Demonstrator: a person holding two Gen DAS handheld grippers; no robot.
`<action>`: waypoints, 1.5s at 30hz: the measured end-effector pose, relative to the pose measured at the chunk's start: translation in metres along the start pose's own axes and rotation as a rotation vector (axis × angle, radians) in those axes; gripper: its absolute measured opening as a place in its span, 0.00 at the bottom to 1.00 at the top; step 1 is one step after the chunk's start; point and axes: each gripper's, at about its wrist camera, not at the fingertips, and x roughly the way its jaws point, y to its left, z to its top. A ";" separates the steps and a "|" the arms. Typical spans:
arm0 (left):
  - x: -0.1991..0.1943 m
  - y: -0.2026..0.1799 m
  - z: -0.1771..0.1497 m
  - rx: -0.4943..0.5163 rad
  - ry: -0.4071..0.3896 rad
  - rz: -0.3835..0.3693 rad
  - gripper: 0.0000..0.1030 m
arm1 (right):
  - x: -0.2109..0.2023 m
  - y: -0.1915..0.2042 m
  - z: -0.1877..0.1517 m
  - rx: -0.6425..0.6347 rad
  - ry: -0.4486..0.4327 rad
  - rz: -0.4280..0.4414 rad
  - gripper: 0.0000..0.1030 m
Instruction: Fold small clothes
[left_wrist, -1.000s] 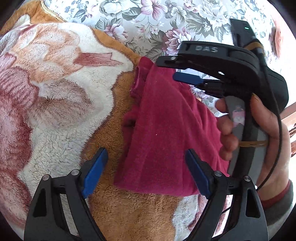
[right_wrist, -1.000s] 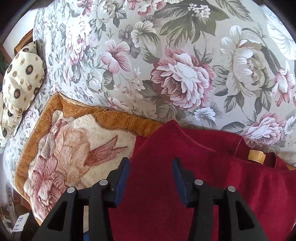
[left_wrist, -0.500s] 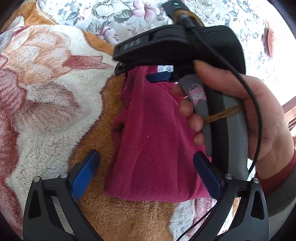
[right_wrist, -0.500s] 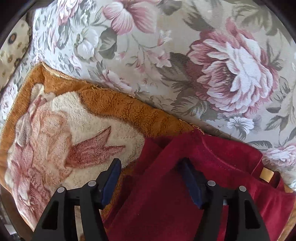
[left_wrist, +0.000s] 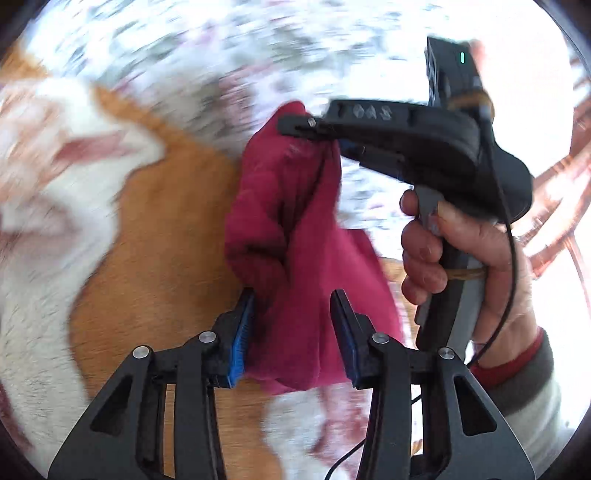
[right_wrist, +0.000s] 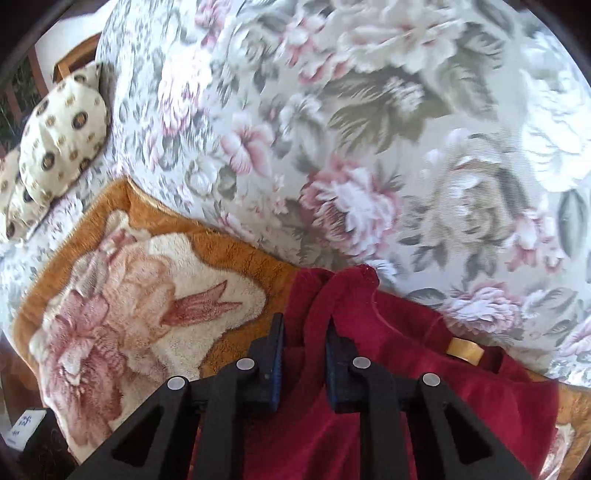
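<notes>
Left wrist: red garment bunched between closing fingers.

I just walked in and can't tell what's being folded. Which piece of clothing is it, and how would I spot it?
Start from the big floral bedspread, then the orange fleece blanket laid on it. At that blanket's edge is the dark red garment, plain among flowered fabrics, with a tan label at its neckline, bunched between both pairs of closing blue-padded fingers.

Both sets of jaws wide 1 second ago, now closing on the red garment. Left gripper pinches the near edge, right gripper the far corner. Cloth, flat before, now bunched and lifted off the blanket.
</notes>
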 end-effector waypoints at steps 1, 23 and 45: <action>0.002 -0.014 0.000 0.033 0.003 -0.032 0.39 | -0.016 -0.012 -0.002 0.023 -0.024 0.010 0.16; 0.069 -0.130 -0.039 0.433 0.251 -0.240 0.42 | -0.089 -0.216 -0.184 0.688 -0.174 0.254 0.58; 0.073 -0.095 -0.038 0.385 0.242 -0.026 0.42 | -0.092 -0.202 -0.169 0.420 -0.088 -0.158 0.18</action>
